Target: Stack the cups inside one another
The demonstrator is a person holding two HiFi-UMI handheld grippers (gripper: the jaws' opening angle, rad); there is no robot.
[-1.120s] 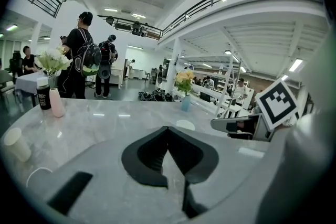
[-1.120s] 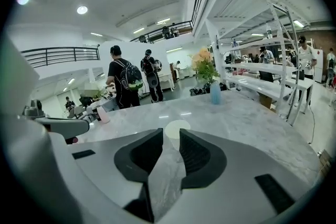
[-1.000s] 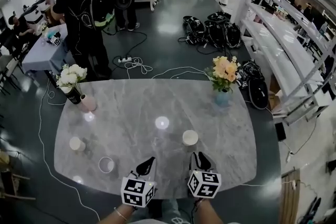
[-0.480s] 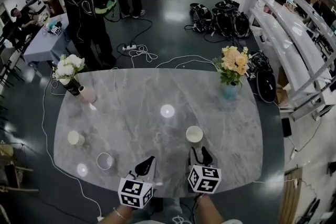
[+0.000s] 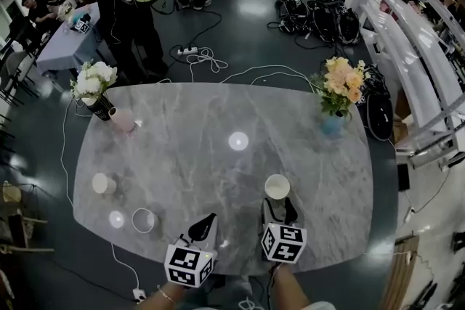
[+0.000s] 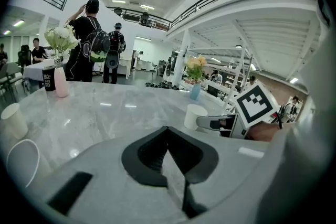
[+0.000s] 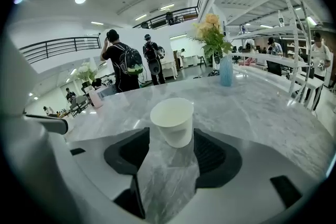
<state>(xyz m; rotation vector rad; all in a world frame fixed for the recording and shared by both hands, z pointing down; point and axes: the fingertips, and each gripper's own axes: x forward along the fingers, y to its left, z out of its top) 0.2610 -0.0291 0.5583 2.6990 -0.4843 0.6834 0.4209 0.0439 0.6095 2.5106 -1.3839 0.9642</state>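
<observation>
Cups: three were seen on the table, all well apart, none nested yet. The right cup stood upright, mouth up, at near right. The left cup was at the left edge, and the near-left cup nearer; whether that one stood or lay could not be told.

The right gripper was released. Its jaws had just been opening, and the right cup sat between the tips with gaps on both sides, not pressed. The left gripper was clenched on nothing, with only table ahead of it.

The cups were judged light, thin-walled and paper-like, so easily tipped or crushed, with a smooth, tapered wall that could slip. A gentle hold across the wall just under the rim was judged best.
</observation>
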